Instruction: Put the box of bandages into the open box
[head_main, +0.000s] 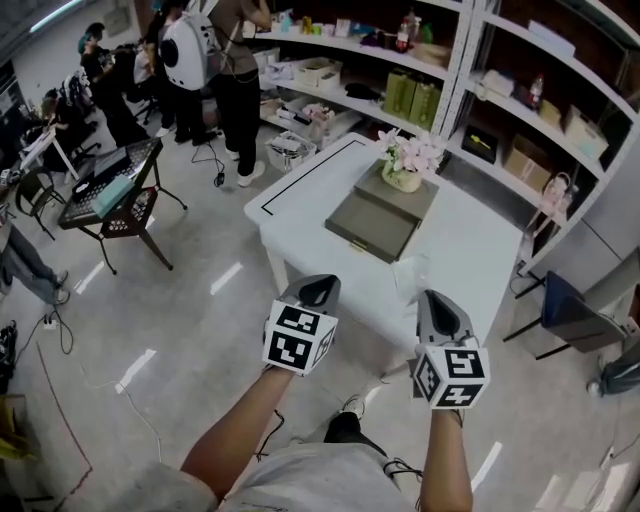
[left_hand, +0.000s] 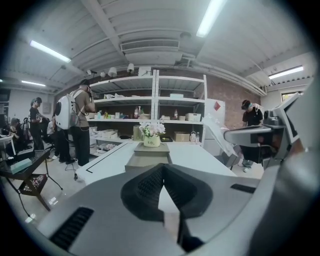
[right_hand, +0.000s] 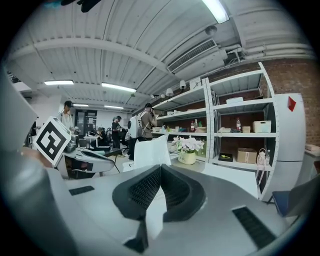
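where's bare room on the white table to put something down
Bare: the table left of the open box, and right of it toward the shelves. Crowded: the centre, where the flower pot stands at that box's far end.

Bright, even indoor light from ceiling tubes (left_hand: 216, 15) above white table (head_main: 470, 250). Soft shadow under table. Glare streaks on floor (head_main: 225, 278) left of table. Gripper views fisheye-bent, corners vignetted dark, near foreground soft.
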